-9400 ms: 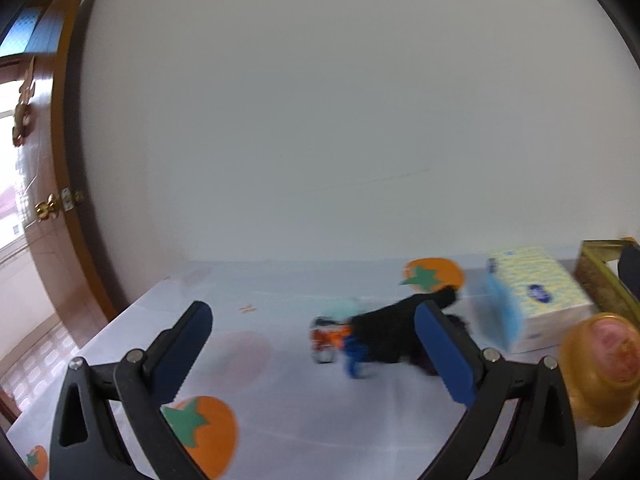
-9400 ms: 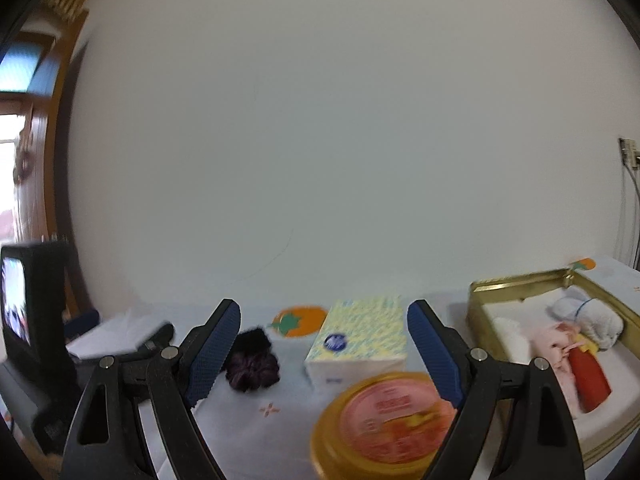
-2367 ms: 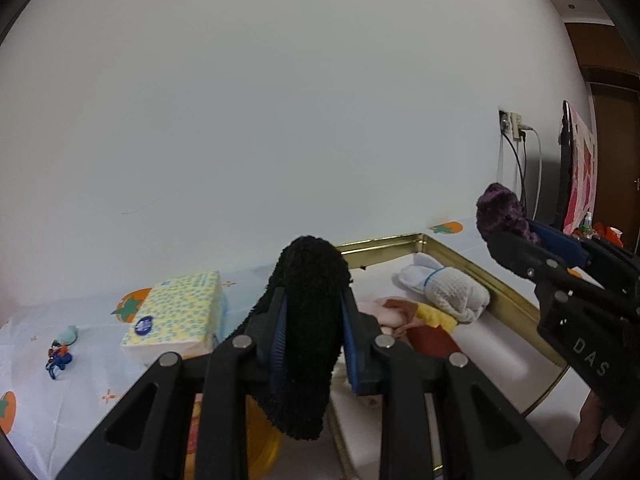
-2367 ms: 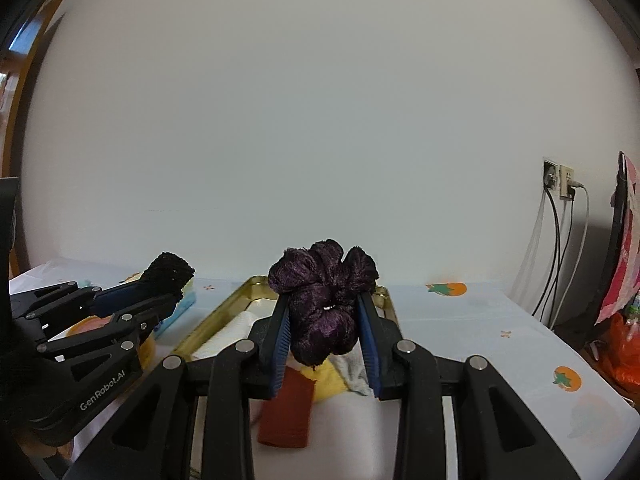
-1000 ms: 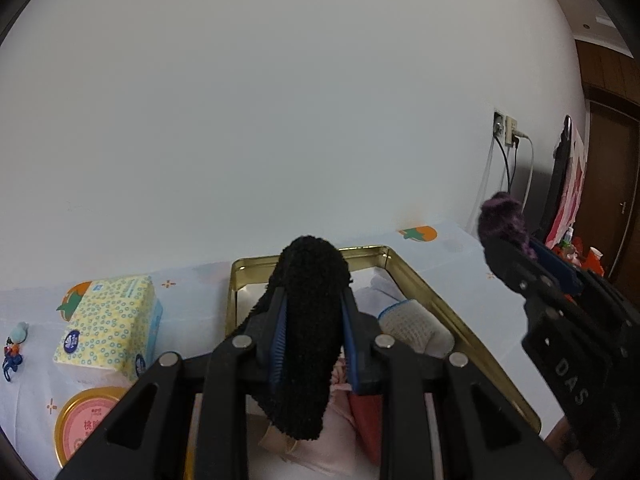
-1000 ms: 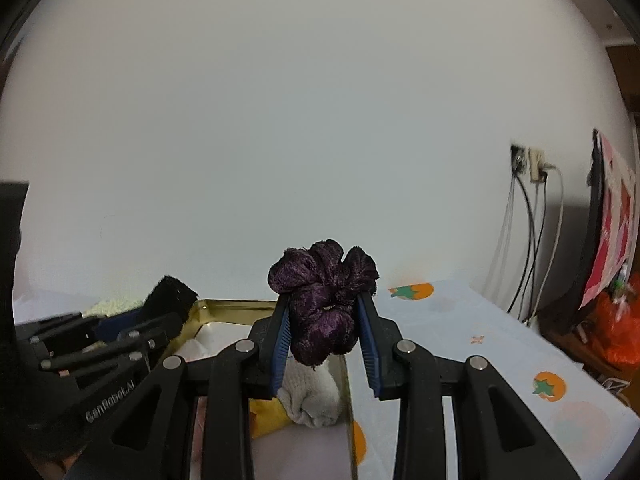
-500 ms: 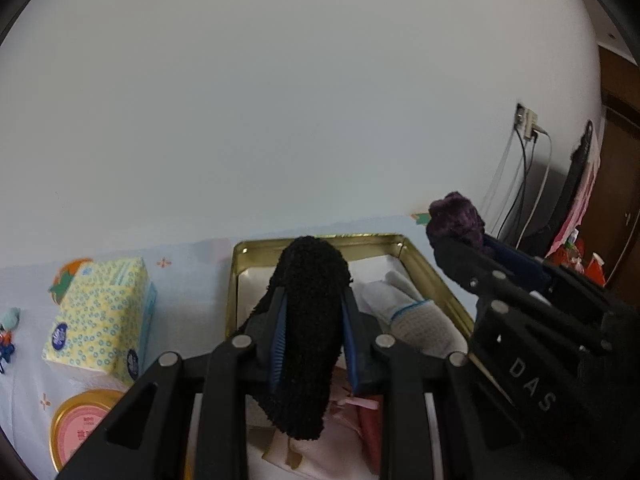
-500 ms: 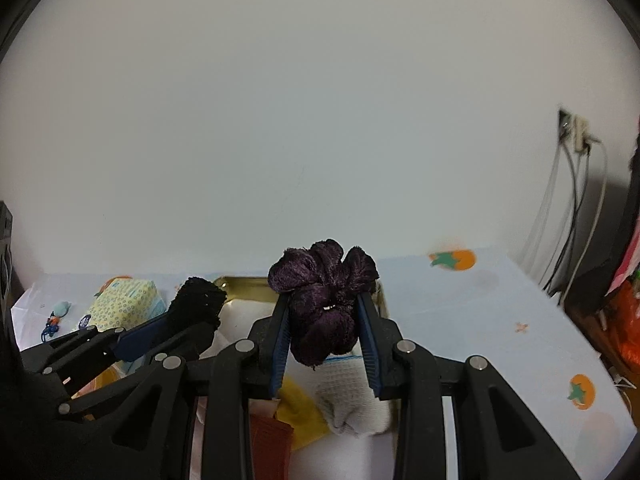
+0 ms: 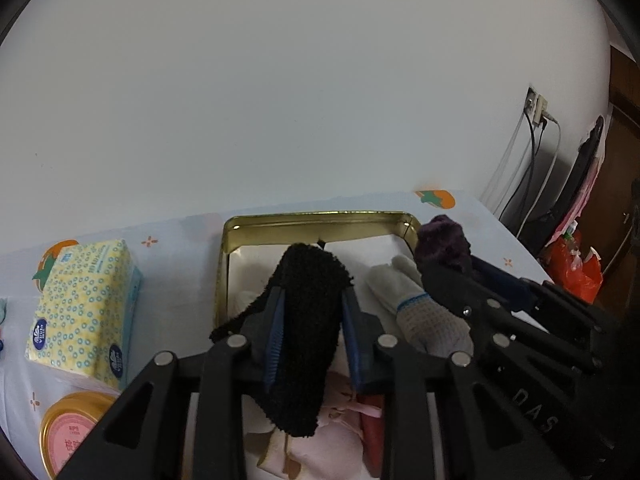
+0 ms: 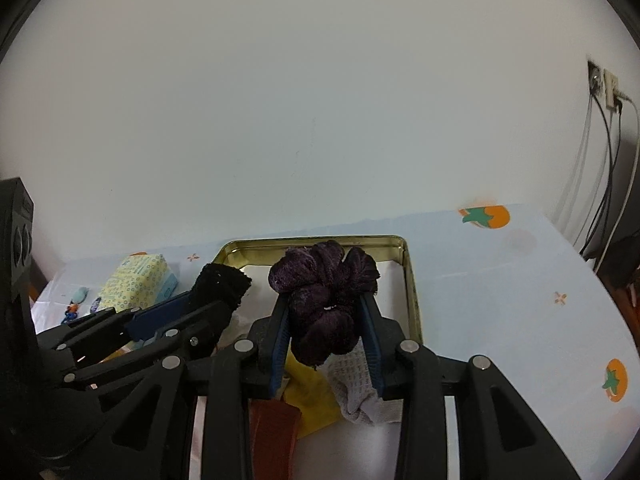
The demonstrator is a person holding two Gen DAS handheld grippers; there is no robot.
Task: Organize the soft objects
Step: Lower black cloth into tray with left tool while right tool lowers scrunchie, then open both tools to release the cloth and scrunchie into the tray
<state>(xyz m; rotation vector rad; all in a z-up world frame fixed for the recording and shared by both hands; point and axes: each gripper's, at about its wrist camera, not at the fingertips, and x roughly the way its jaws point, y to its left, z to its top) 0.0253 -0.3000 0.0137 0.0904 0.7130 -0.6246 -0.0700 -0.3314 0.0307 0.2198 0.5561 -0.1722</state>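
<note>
A table is seen, covered by a pale cloth (image 10: 500, 280) printed with orange fruit and small crosses. On the cloth a gold tin (image 9: 320, 218) is set. Left of it, apart, a yellow tissue pack (image 9: 82, 308) is laid. Before the pack a round gold-rimmed lid (image 9: 72, 432) rests. Small toys (image 10: 78, 300) are scattered at the far left.

A plain white wall (image 10: 320, 100) rises behind the counter (image 10: 500, 288), whose pale cloth carries orange fruit prints (soft, even light). At right, a wall socket (image 9: 536, 105) feeds dangling cables (image 9: 532, 168) beside dark wood panelling (image 9: 620, 152).
</note>
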